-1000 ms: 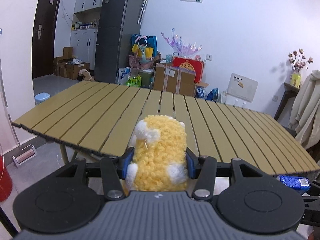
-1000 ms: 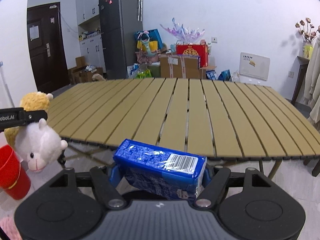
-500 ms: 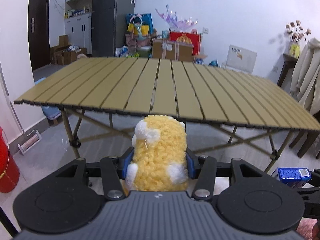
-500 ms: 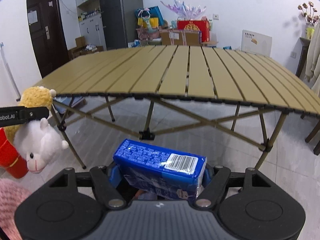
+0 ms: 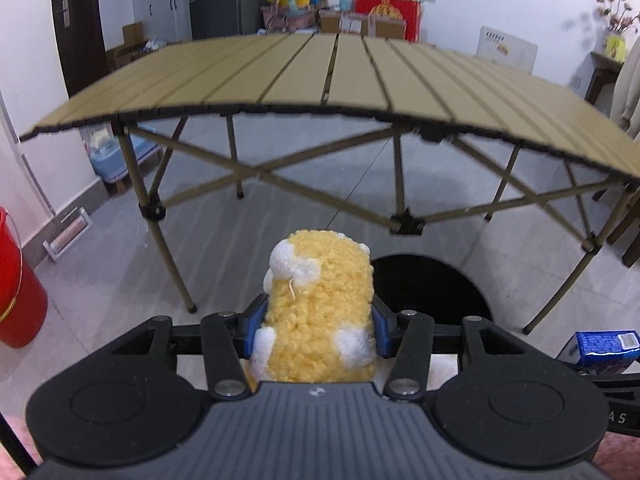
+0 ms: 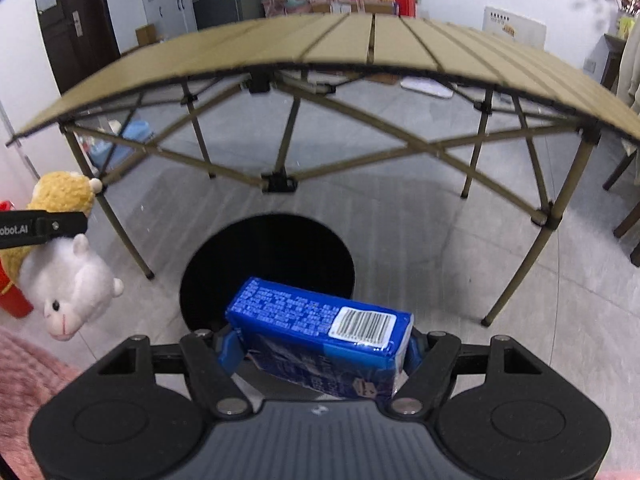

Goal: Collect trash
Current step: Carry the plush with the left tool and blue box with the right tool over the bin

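From my right wrist camera, I can read white lettering "obot.AI" on the black finger of the left gripper (image 6: pixel 52 226) at the left edge; the start of the word is cut off. The blue packet (image 6: pixel 320 332) in front of me carries a white barcode label and rows of white print too small for me to read. From my left wrist camera, the letters "A S" show on a black bar (image 5: pixel 618 418) at the right edge.

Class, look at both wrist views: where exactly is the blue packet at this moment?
The blue packet is clamped in the right gripper, just above the black bin opening on the floor before the folding table.
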`<state>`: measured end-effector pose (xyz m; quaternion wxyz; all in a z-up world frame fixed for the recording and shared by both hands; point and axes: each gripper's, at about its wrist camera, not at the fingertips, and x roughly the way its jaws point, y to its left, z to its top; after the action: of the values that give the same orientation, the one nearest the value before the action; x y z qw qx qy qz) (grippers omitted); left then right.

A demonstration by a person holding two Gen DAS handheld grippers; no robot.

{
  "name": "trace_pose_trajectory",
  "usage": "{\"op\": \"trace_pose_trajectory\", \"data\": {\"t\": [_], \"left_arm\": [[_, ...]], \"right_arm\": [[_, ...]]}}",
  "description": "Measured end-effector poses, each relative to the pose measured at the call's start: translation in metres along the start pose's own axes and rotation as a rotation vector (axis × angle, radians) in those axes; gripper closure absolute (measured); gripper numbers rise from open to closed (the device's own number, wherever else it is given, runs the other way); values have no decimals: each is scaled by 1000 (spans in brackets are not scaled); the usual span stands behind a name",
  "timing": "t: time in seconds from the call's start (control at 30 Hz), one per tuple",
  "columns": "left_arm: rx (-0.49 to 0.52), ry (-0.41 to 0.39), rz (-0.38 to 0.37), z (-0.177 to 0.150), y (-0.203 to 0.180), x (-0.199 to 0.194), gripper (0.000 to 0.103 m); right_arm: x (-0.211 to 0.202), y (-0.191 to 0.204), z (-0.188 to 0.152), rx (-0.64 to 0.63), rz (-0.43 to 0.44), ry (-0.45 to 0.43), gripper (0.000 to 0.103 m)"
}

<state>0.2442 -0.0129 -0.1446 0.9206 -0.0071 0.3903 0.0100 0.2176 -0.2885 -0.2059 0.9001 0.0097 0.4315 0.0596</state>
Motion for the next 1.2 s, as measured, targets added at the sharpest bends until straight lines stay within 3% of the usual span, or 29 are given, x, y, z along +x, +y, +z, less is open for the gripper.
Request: {"op": "trace_pose_trajectory", "data": {"t": [0.27, 0.53, 1.2], "left_arm": [[-11, 94, 51, -14, 11, 48, 52], [-36, 197, 86, -25, 26, 90, 52], [-82, 290, 70, -13, 6, 109, 52]], "right_arm": [[47, -6, -13, -3, -38, 84, 32], [73, -29, -13, 68, -81, 95, 32], [82, -44, -17, 110, -126, 96, 32]]}}
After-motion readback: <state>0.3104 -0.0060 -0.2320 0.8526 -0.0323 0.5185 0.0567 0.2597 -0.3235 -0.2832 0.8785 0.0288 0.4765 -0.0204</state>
